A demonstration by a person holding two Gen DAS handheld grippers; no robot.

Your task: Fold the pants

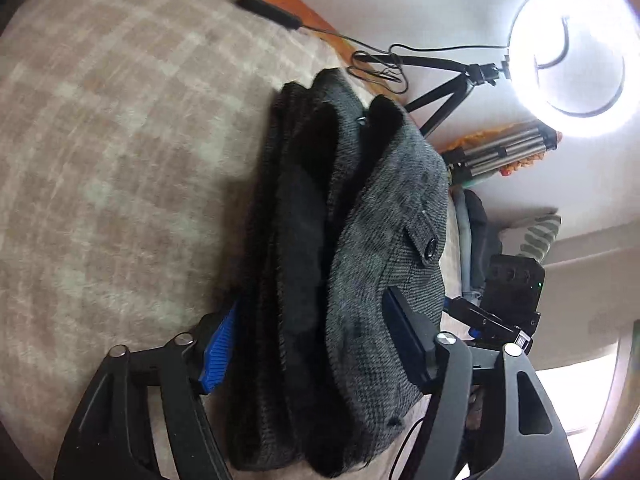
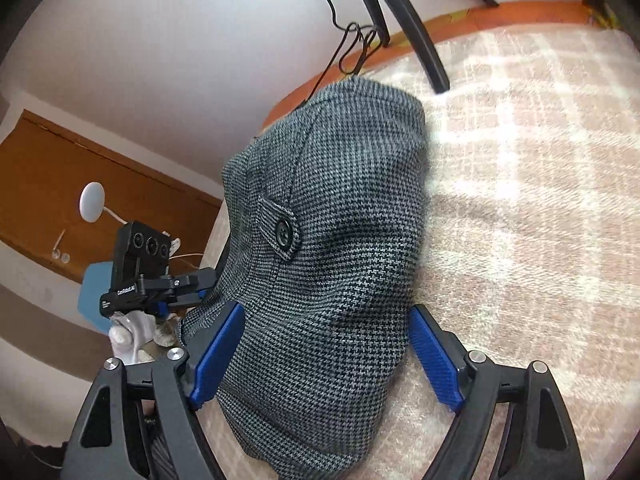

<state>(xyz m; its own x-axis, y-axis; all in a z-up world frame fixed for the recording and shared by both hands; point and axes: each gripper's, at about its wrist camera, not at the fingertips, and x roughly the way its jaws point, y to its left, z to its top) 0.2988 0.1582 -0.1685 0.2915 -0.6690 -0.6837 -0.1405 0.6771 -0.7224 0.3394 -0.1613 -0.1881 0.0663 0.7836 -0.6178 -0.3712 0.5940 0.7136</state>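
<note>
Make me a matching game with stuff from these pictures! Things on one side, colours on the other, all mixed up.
Things:
1. pants
2. ring light
3. blanket
4. gripper pads

Colours:
A. blue
B. pink and cream checks
C. grey and black houndstooth
D. glowing white

Pairs: 1-C, 2-D, 3-B, 4-A

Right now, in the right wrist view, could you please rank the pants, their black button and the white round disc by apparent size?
1. pants, by far.
2. white round disc.
3. black button; it sits nearer the camera, so true sizes are unsure.
</note>
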